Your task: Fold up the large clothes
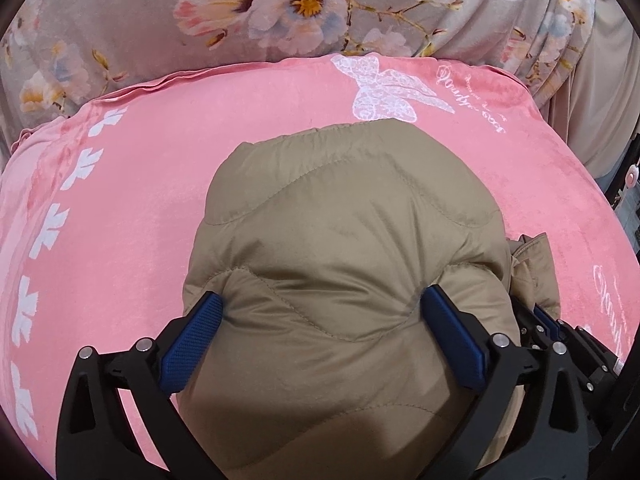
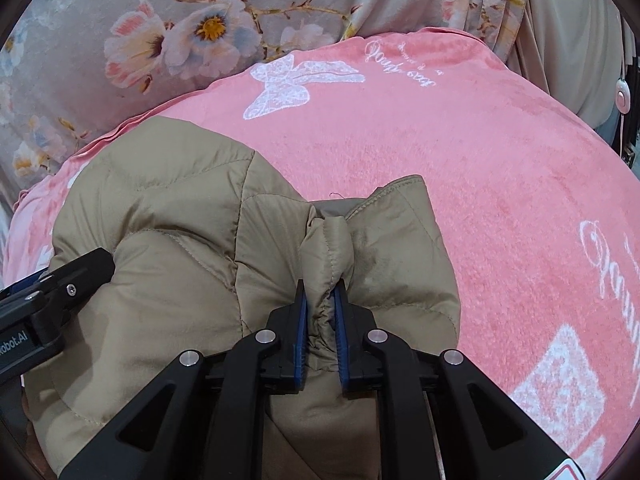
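Note:
A tan quilted puffer jacket point(image 1: 340, 220) lies bunched on a pink blanket point(image 1: 140, 200). My left gripper point(image 1: 324, 300) stands wide open, and the padded bulk of the jacket swells up between its blue pads point(image 1: 200, 336). In the right wrist view my right gripper point(image 2: 321, 286) is shut on a narrow pinched fold of the jacket point(image 2: 160, 220) near its seam. The left gripper's black finger point(image 2: 80, 268) rests against the jacket at the left of that view. Part of the right gripper point(image 1: 548, 320) shows past the jacket's right edge in the left wrist view.
The pink blanket point(image 2: 480, 200) carries white butterfly and script prints and spreads to the right of the jacket. Behind it lies a grey floral sheet point(image 1: 120, 20). Beige fabric point(image 1: 600, 100) hangs at the far right, with a small pink corded switch point(image 2: 622, 98) beside it.

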The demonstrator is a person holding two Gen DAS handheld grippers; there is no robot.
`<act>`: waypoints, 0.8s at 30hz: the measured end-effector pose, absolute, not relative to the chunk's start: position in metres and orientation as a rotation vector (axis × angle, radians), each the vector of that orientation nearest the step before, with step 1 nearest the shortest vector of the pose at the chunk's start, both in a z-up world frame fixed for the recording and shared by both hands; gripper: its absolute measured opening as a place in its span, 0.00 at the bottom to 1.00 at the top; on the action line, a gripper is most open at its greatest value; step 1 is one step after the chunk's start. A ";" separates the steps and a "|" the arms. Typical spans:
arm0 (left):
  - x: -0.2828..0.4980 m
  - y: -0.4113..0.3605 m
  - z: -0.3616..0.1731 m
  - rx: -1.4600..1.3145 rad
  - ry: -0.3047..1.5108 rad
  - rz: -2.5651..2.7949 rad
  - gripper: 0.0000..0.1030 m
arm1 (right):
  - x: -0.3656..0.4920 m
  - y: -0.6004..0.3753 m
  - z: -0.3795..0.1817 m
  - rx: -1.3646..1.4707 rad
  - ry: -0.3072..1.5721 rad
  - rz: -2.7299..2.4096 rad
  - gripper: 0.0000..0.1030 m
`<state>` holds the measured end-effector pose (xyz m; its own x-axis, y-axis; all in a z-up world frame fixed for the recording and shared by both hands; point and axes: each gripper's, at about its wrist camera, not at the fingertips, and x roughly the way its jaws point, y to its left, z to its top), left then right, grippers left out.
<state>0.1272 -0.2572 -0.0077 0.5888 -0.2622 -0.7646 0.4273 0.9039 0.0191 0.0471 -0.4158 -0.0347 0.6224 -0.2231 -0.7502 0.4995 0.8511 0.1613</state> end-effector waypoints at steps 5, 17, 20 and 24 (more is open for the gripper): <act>0.126 -0.260 -0.014 0.221 0.826 -0.395 0.96 | 0.047 -0.412 -0.037 0.359 0.783 -0.438 0.11; 0.124 -0.262 -0.022 0.233 0.790 -0.379 0.96 | 0.048 -0.414 -0.040 0.361 0.770 -0.438 0.12; 0.124 -0.262 -0.023 0.236 0.783 -0.374 0.96 | 0.049 -0.415 -0.041 0.363 0.769 -0.437 0.12; 0.123 -0.263 -0.024 0.238 0.774 -0.370 0.96 | 0.048 -0.415 -0.041 0.361 0.769 -0.437 0.12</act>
<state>0.1235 -0.2632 -0.0244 0.6559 -0.2369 -0.7167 0.4095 0.9093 0.0742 0.0481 -0.4148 -0.0409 0.6375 -0.2453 -0.7304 0.5024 0.8511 0.1527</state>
